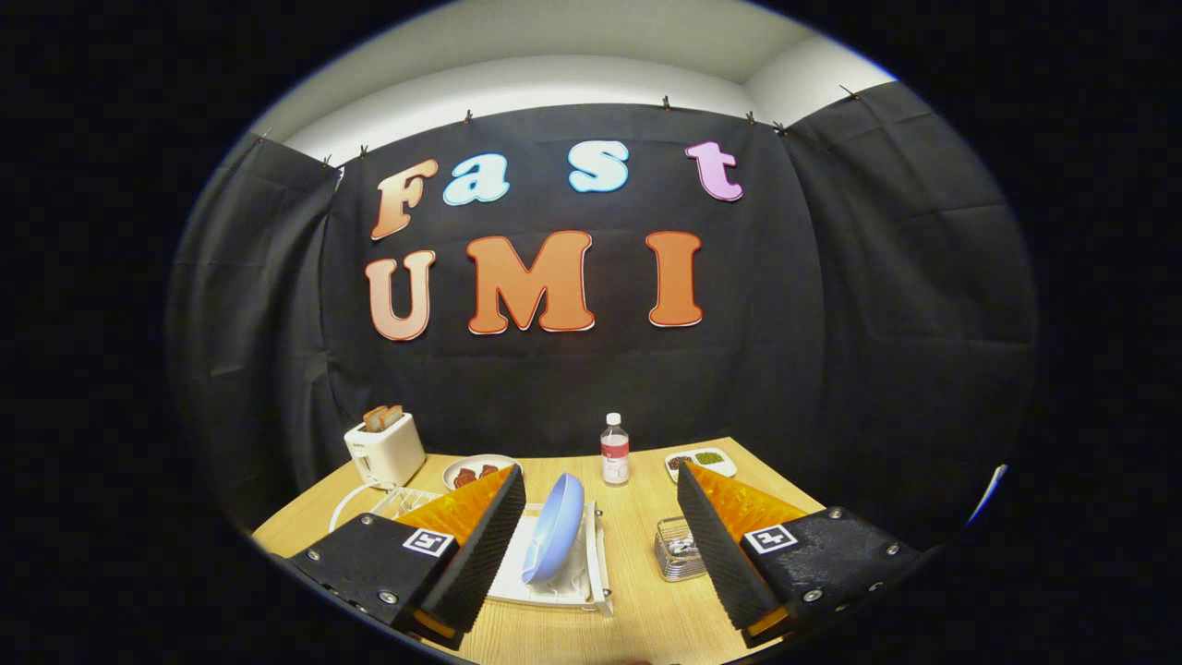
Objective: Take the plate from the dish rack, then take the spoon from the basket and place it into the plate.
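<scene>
Gripper view: the gripper (600, 545) is hanging above the table (646, 610), fingers spread wide and holding nothing. The plate (555, 540) is standing on edge in the dish rack (554, 586), propped upright as if to drain, between the fingers and nearer the left one. The basket (677, 550) with the spoon (681, 545) is sitting beside the right finger. A bottle (615, 451) and toaster (385, 448) are standing beyond.

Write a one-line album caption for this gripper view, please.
Open gripper hovers over a wooden table, a blue plate upright in the white dish rack between its fingers.
</scene>
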`<state>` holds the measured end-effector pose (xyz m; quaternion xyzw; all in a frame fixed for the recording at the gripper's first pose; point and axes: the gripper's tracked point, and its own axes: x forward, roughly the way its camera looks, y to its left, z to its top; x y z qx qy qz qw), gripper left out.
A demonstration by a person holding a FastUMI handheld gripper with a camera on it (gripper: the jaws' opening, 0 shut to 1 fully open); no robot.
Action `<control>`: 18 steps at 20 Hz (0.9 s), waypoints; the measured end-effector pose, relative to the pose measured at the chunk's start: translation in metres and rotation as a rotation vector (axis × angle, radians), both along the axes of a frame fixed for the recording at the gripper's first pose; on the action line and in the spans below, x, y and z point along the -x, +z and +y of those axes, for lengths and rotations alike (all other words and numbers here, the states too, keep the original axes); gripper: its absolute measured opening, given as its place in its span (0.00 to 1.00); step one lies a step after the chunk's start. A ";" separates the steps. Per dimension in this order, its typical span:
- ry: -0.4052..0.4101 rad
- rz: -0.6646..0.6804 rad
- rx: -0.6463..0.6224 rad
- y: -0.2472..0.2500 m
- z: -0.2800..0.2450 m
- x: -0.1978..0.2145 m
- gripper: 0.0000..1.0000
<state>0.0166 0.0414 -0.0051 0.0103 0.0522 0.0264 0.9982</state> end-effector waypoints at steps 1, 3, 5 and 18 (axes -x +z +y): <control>0.003 0.013 0.007 -0.002 0.002 -0.004 0.98; 0.011 0.043 0.017 -0.011 0.008 -0.015 0.98; 0.021 0.072 0.031 -0.019 0.014 -0.028 0.98; 0.045 0.442 0.116 -0.130 0.049 -0.107 0.99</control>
